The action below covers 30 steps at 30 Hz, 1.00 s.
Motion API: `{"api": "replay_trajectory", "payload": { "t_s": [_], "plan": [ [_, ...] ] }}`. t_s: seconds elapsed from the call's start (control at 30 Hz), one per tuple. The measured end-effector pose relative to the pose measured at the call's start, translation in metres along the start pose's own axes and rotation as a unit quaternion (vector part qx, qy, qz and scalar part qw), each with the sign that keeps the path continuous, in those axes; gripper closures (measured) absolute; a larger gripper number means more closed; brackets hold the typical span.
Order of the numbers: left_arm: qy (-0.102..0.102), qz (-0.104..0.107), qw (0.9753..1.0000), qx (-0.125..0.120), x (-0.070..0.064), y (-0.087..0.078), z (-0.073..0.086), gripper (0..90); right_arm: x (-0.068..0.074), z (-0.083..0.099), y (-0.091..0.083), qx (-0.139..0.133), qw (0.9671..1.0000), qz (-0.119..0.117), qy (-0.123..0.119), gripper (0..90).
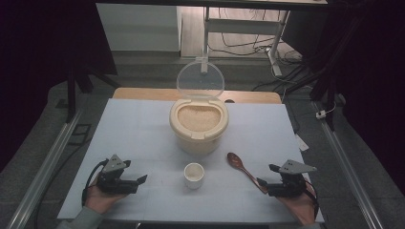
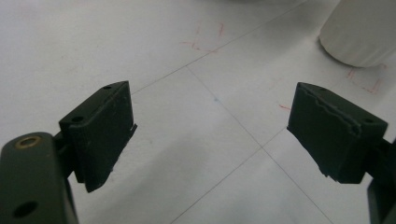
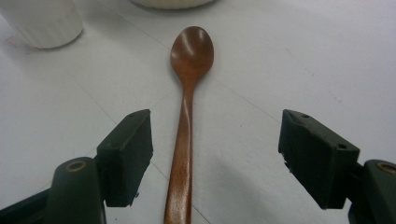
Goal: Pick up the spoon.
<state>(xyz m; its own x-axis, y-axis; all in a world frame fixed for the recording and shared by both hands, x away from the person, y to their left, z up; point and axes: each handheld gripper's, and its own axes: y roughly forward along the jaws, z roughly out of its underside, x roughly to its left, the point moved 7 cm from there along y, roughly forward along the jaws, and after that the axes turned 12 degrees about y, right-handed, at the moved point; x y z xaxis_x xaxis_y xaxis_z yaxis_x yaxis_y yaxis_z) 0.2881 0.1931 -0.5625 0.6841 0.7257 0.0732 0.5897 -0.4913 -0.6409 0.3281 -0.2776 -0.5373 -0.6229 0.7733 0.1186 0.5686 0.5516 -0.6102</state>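
Jaws of the right gripper (image 3: 215,158) stand wide astride the wooden spoon (image 3: 187,116), which lies flat on the table (image 1: 133,129) just right of the small white cup (image 1: 194,174), so lower squarely and pinch mid-handle, while the left gripper (image 2: 210,135) waits wide open, holding nothing.

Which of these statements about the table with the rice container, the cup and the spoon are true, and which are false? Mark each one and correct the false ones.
1. The rice container has its clear lid raised. True.
2. The right gripper is clamped on the wooden spoon. False: its jaws stand open, with the spoon's handle lying between them on the table.
3. The small white cup stands in front of the rice container. True.
4. The left gripper holds the cup. False: its jaws are open with only bare table between them.
5. The spoon lies left of the cup. False: it lies to the right.
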Motion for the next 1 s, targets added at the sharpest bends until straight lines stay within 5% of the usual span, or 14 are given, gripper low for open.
{"api": "replay_trajectory", "payload": {
  "t_s": [0.7,1.0],
  "plan": [
    [-0.005,0.002,1.0,-0.001,0.004,-0.002,0.001,12.7,0.002,0.0,-0.003,0.012,0.9999,0.001,0.003,28.1],
    [-0.013,0.003,0.9999,0.003,0.005,-0.002,0.001,12.9,0.007,-0.02,-0.014,0.08,0.9964,0.004,0.027,30.5]
  ]
}}
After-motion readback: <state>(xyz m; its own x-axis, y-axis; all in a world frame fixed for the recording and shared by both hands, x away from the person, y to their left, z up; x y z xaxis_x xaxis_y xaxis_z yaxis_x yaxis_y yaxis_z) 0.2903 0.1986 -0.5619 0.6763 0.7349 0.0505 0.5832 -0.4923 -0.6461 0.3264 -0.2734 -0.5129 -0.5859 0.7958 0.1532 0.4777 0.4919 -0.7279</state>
